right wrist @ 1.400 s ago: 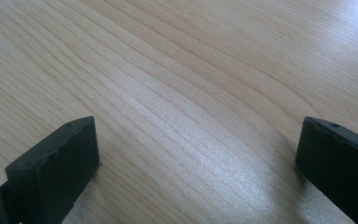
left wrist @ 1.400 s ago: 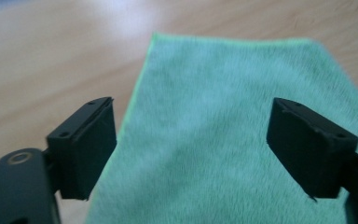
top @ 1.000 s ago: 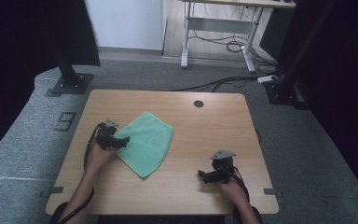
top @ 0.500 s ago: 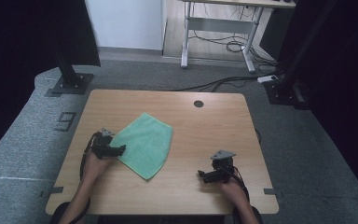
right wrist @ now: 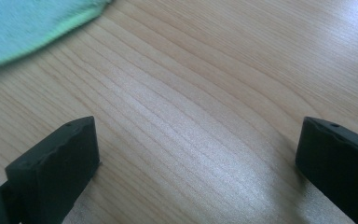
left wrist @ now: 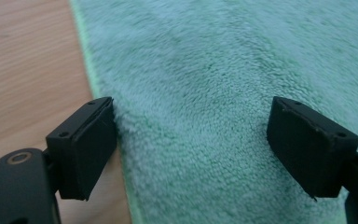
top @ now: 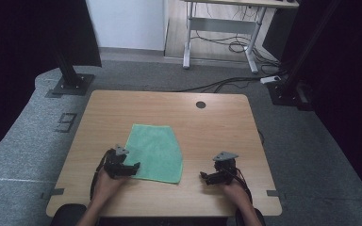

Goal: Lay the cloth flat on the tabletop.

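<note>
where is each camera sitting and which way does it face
high view: above the person's side, looking forward and down at the table; forearms, left claw and right claw show.
left gripper view: on the left claw, jaws open over the green towel.
right gripper view: on the right claw, facing bare wood.
All three share the towel.

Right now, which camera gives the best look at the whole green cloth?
The high view: the green cloth lies flat, all edges visible. The left gripper view shows its pile and one edge close up; the right gripper view catches just a corner.
</note>
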### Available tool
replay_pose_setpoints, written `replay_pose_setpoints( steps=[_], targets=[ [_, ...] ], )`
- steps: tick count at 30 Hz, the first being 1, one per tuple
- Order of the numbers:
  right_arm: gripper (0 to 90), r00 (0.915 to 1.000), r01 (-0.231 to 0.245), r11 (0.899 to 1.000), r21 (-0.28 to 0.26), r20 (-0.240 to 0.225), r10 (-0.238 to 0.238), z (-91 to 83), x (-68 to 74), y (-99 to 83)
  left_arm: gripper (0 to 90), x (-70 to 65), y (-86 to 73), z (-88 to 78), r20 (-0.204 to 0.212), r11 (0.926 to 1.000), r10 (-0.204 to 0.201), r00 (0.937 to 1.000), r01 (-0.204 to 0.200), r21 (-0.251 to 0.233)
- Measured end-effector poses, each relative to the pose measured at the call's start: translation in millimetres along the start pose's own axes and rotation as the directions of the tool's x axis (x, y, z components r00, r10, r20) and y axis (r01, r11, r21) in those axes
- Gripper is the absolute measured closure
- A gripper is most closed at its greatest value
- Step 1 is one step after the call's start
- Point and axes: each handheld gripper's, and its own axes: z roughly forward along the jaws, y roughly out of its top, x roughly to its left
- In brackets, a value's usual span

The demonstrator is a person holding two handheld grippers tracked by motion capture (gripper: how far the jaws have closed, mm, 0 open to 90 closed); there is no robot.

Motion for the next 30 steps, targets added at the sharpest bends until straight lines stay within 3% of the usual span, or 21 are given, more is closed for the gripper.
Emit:
replay_pose_setpoints(
  steps=[3,5,6,7,8,16,23,26,30],
  targets=[
    [0.0,1.0000,0.000,1.000,0.000,0.000,0.000,0.0,0.0,0.0,14.9,-0.3,7.1,-4.0,0.010,0.9994,0.025,0.9996,-0.025,-0.026],
    [0.0,1.0000,0.000,1.000,0.000,0.000,0.000,0.0,0.0,0.0,15.1,3.7,9.5,-6.8,0.013,0.9990,0.015,0.9998,-0.015,-0.042],
    [0.0,1.0000,0.000,1.000,0.000,0.000,0.000,0.0,0.0,0.0,15.2,14.6,12.5,-12.1,0.006,0.9975,-0.012,0.9999,0.012,-0.070],
    [0.0,1.0000,0.000,1.000,0.000,0.000,0.000,0.0,0.0,0.0,15.2,14.6,12.5,-12.1,0.006,0.9975,-0.012,0.9999,0.012,-0.070],
    [0.0,1.0000,0.000,1.000,0.000,0.000,0.000,0.0,0.0,0.0,15.2,24.1,11.4,-16.0,-0.003,0.9969,-0.025,0.9997,0.025,-0.074],
    [0.0,1.0000,0.000,1.000,0.000,0.000,0.000,0.0,0.0,0.0,15.2,32.4,-12.7,-28.4,0.002,0.9995,-0.023,0.9997,0.023,-0.021],
    [0.0,1.0000,0.000,1.000,0.000,0.000,0.000,0.0,0.0,0.0,15.7,40.5,-29.7,-36.5,-0.029,0.9984,-0.053,0.9981,0.054,0.018],
    [0.0,1.0000,0.000,1.000,0.000,0.000,0.000,0.0,0.1,0.0,15.8,39.5,-36.5,-38.6,-0.043,0.9979,-0.048,0.9979,0.050,0.041],
    [0.0,1.0000,0.000,1.000,0.000,0.000,0.000,0.0,0.1,0.0,16.1,39.5,-43.9,-42.6,-0.038,0.9971,-0.066,0.9971,0.068,0.034]
  ],
)
